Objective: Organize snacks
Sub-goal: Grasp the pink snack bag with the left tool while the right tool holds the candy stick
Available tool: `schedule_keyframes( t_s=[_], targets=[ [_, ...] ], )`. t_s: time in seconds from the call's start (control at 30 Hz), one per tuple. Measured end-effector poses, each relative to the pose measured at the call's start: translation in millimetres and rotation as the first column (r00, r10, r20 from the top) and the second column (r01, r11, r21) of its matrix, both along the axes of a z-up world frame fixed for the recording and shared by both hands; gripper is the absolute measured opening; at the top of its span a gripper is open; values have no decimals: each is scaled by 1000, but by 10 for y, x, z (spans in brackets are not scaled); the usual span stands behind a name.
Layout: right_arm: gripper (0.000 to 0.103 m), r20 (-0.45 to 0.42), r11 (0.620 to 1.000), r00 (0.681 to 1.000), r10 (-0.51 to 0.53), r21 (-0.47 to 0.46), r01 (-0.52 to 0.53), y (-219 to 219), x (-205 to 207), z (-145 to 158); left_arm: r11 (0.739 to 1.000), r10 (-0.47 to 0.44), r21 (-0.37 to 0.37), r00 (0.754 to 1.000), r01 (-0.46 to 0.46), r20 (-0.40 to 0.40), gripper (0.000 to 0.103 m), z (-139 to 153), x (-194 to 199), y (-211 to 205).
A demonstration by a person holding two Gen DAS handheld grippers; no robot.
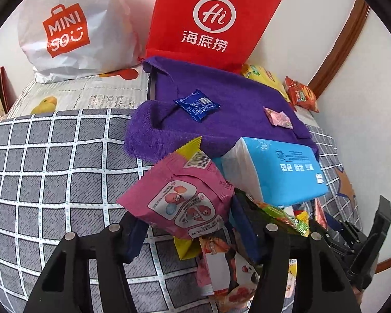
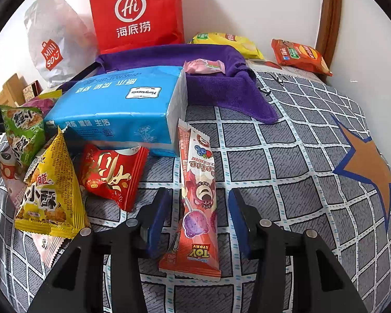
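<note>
My left gripper (image 1: 185,208) is shut on a pink snack packet (image 1: 185,195), which tilts up between the blue pads above the grey checked bedspread (image 1: 52,169). Under it lie a panda-print packet (image 1: 229,268) and a green packet (image 1: 281,214). My right gripper (image 2: 198,191) stands open astride a long red lollipop packet (image 2: 198,208) lying flat on the bedspread, with a gap at each pad. To its left lie a red packet (image 2: 112,174), a yellow triangular packet (image 2: 49,190) and a green packet (image 2: 23,133).
A blue tissue pack (image 2: 117,109) lies against a purple towel (image 2: 221,88) that carries a pink candy (image 2: 204,66) and a small blue packet (image 1: 196,105). A red tote (image 2: 135,13) and a white shopping bag (image 2: 57,44) stand at the wall. Yellow chips (image 2: 226,43) and an orange packet (image 2: 299,56) lie at the back right.
</note>
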State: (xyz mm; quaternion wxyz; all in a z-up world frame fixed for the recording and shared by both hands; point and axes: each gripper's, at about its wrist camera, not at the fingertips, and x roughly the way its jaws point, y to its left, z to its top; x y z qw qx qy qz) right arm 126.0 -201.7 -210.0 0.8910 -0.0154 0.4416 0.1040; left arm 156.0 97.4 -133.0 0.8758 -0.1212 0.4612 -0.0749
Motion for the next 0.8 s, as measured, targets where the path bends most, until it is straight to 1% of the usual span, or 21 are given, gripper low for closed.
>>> schedule_keyframes(
  t_s=[0.07, 0.13, 0.17, 0.2, 0.37, 0.6, 0.63, 0.67, 0.8],
  targets=[
    [46, 2, 1000, 1000, -2, -1, 2, -1, -7, 3, 1000, 0, -13, 1000, 0, 0, 58, 11, -28, 25],
    [38, 7, 1000, 1000, -8, -8, 8, 1, -32, 12, 1000, 2, -19, 1000, -2, 2, 58, 30, -60, 52],
    [29, 9, 1000, 1000, -8, -8, 8, 4, -49, 19, 1000, 5, -20, 1000, -5, 5, 58, 42, -76, 66],
    [24, 10, 1000, 1000, -7, -9, 7, 5, -61, 21, 1000, 7, -20, 1000, -7, 9, 58, 57, -98, 83],
    [21, -1, 1000, 1000, -17, -8, 17, 5, -99, 55, 1000, 19, -19, 1000, -18, 23, 58, 145, -180, 152],
    [21, 55, 1000, 998, -2, 3, 2, -3, -200, 315, 999, 42, -14, 998, -42, 44, 58, 291, -237, 209],
    [21, 63, 1000, 998, 3, 2, -3, -5, -214, 356, 999, 43, -15, 998, -42, 50, 55, 315, -246, 207],
    [21, 69, 1000, 998, 6, -1, -6, -7, -224, 384, 999, 39, -20, 998, -38, 54, 48, 342, -255, 204],
    [21, 79, 1000, 997, 13, 1, -13, -29, -215, 474, 999, 24, -42, 997, -22, 67, 48, 420, -272, 175]
  ],
)
